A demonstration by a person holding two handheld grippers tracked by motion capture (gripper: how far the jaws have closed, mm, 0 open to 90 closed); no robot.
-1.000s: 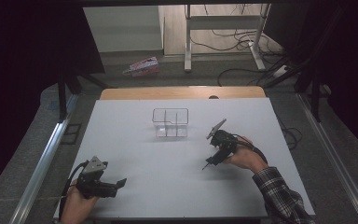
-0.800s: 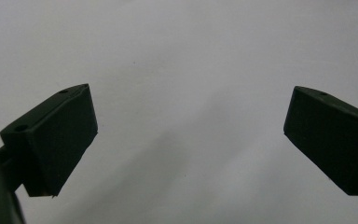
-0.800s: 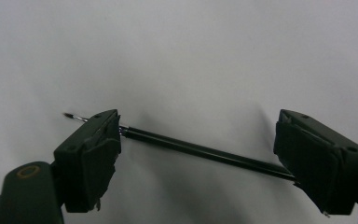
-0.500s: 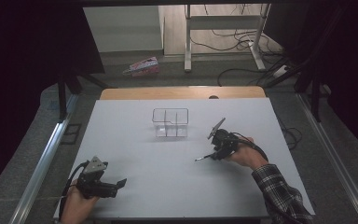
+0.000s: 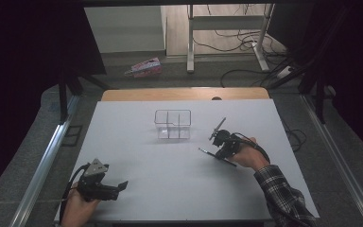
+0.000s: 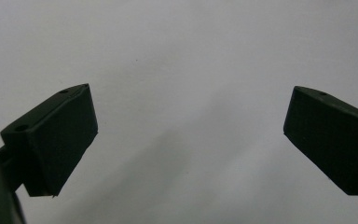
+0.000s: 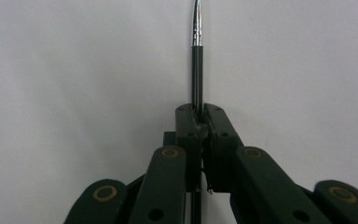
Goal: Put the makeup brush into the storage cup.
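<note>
Right hand-held gripper [image 7: 199,122] just clamped on pen [image 7: 196,56], apparently mid-table [image 5: 137,156], organizer [image 5: 172,124] near

We are finding no text, label, brand, number or sign that can be read in any of the views. We are seeing a pink-and-white printed packet [image 5: 144,67] lying on the floor beyond the table [image 5: 123,142] in the high view, but its print is too small and blurred for us to make out. We are also noting that the pen [image 7: 196,56] and the black jaws in the two gripper views are carrying no lettering that we can read.
</note>
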